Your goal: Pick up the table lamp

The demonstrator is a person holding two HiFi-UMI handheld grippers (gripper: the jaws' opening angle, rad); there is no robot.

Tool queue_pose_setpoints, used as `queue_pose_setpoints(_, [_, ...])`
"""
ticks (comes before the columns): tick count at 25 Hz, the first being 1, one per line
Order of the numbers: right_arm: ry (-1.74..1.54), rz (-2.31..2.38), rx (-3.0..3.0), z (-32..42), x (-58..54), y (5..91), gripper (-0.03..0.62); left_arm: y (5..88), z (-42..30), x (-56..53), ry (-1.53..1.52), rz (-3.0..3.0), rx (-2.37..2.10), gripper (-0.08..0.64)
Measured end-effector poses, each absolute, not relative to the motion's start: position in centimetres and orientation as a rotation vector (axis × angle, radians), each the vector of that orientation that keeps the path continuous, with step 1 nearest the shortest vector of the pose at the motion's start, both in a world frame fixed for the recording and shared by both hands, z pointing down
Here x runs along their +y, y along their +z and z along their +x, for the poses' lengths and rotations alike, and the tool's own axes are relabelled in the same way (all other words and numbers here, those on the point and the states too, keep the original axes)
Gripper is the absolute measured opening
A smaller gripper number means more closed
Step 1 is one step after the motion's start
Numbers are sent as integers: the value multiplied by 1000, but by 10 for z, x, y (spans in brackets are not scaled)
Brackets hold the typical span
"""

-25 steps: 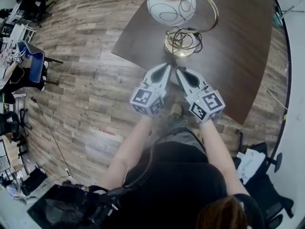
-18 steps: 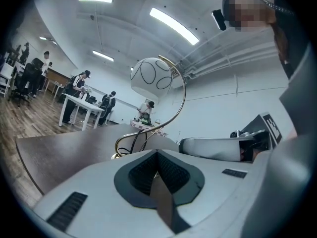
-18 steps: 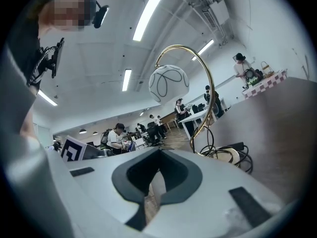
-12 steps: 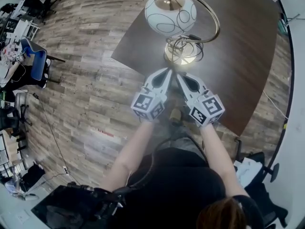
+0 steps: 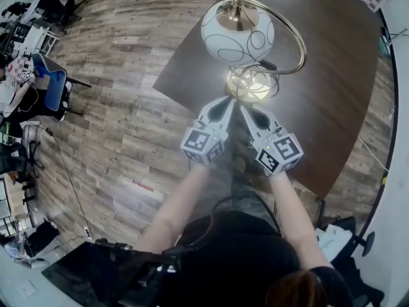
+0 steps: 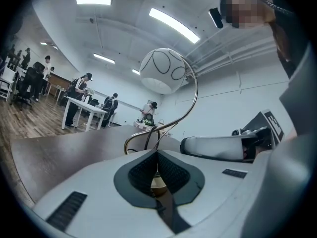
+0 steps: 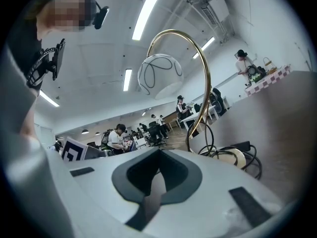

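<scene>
2 grippers, left and right, both clenched on nothing, hover just short of the table lamp on the dark table. Best open wide first, then take the brass base clear of the coiled cord.

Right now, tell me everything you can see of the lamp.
The lamp stands upright near the edge of a dark wooden table. A white globe shade with thin black loops hangs from a curved brass arm rising from a round brass base. A black cord coils around the base. Only the table appears to touch it.
</scene>
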State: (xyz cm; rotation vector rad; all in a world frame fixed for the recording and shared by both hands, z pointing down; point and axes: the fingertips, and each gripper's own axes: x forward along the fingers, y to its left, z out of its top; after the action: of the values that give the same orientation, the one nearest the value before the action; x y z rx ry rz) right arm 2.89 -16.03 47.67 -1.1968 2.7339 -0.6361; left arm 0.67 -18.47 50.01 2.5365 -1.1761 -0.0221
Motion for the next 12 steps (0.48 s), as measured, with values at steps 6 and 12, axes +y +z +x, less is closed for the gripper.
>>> queue_pose_setpoints(6, [-653,-1198,2733,23,-173,484,0,506,4,-211,-17,2541,-1196,5])
queue_pose_setpoints(12, [-693,-1250,2703,31,-183,498,0,517,0,-232,15,2535,-1233,64])
